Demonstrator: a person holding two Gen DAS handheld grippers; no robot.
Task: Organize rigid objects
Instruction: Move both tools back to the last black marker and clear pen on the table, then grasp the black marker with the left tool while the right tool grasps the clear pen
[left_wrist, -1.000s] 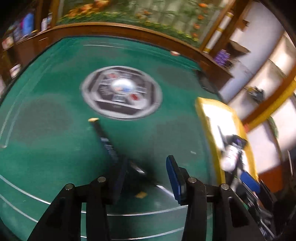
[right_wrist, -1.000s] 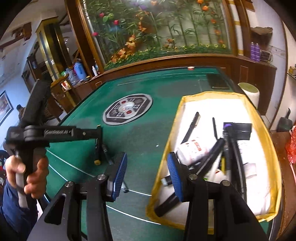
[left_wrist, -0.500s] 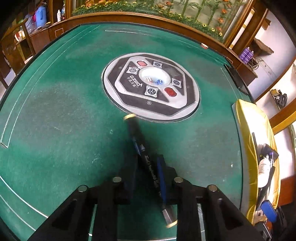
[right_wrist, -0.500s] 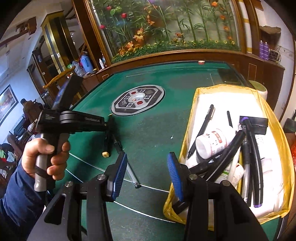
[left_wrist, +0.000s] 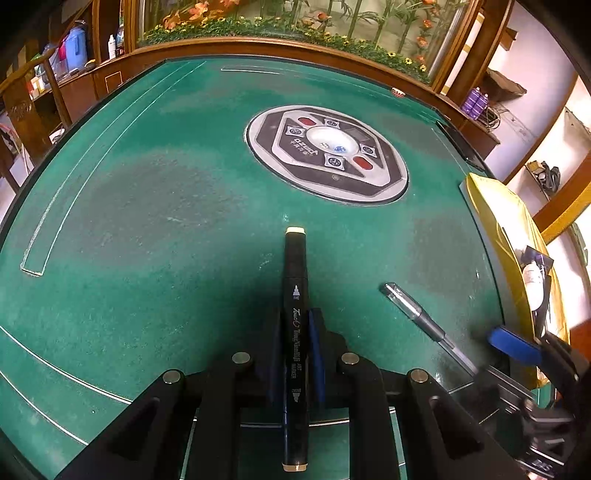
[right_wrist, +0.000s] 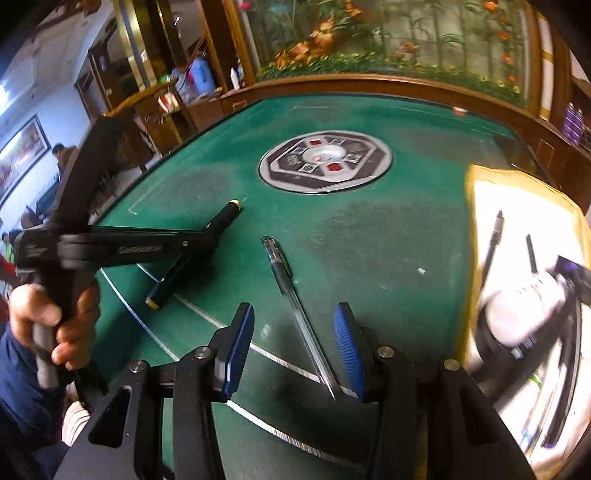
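Observation:
My left gripper (left_wrist: 294, 325) is shut on a black art marker (left_wrist: 295, 273) with cream end caps, held lengthwise between the blue pads just above the green felt. The marker (right_wrist: 221, 218) and left gripper (right_wrist: 207, 240) also show in the right wrist view. A clear ballpoint pen (right_wrist: 291, 291) with a black cap lies on the felt, its rear end between the open pads of my right gripper (right_wrist: 293, 332). The pen (left_wrist: 417, 314) lies to the right of the marker in the left wrist view.
A yellow-rimmed tray (right_wrist: 476, 229) at the right holds several pens and a white bottle (right_wrist: 524, 306). A round grey control panel (right_wrist: 325, 162) sits in the middle of the table. A wooden rim (left_wrist: 258, 44) borders the far edge.
My left gripper has closed on the marker and turned it straight ahead. My right gripper has swung left from the tray to straddle the pen.

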